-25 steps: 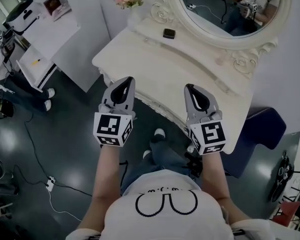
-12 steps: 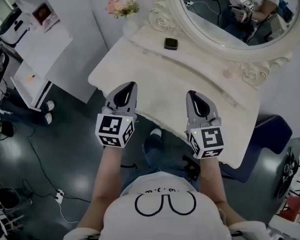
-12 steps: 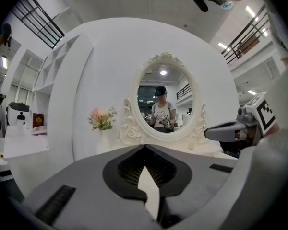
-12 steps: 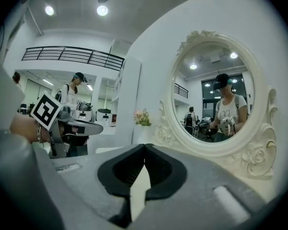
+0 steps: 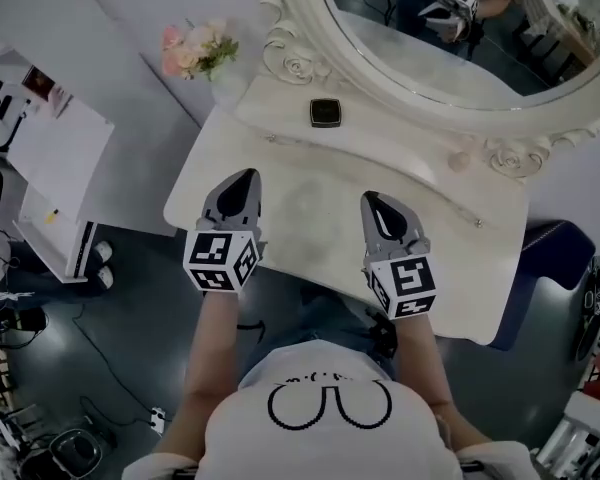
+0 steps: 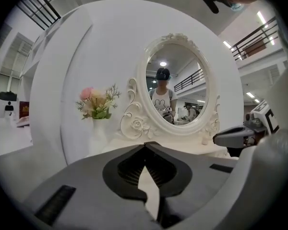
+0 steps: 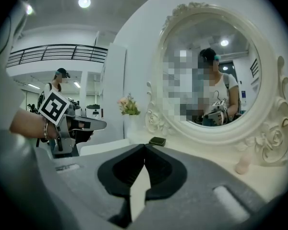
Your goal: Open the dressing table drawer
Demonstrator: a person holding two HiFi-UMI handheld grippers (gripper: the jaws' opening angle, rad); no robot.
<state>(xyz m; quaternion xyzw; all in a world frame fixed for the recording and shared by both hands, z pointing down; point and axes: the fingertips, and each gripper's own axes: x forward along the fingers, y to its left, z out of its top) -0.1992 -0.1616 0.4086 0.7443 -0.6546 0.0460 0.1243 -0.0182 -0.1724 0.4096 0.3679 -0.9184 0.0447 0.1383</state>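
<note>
Both grippers hover over the front half of the dressing table (image 5: pixel 310 183). The left gripper (image 5: pixel 246 176) and right gripper (image 5: pixel 370 200) each have their jaws pressed together on nothing. The drawer is hidden under the table's front edge. The only print is the square markers on the cubes. Only the head view shows open dark floor left of the table and a blue seat (image 5: pixel 545 258) at its right corner. The gripper views look across the table to the mirror (image 6: pixel 175 83).

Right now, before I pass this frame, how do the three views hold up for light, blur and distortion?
Head view: dim, even light, sharp, the dressing table top pale but not blown out. Left gripper view: strong fisheye, black corners, the white wall panel bent into an arc. Right gripper view: same fisheye, mosaic patches over part of the mirror reflection.
</note>
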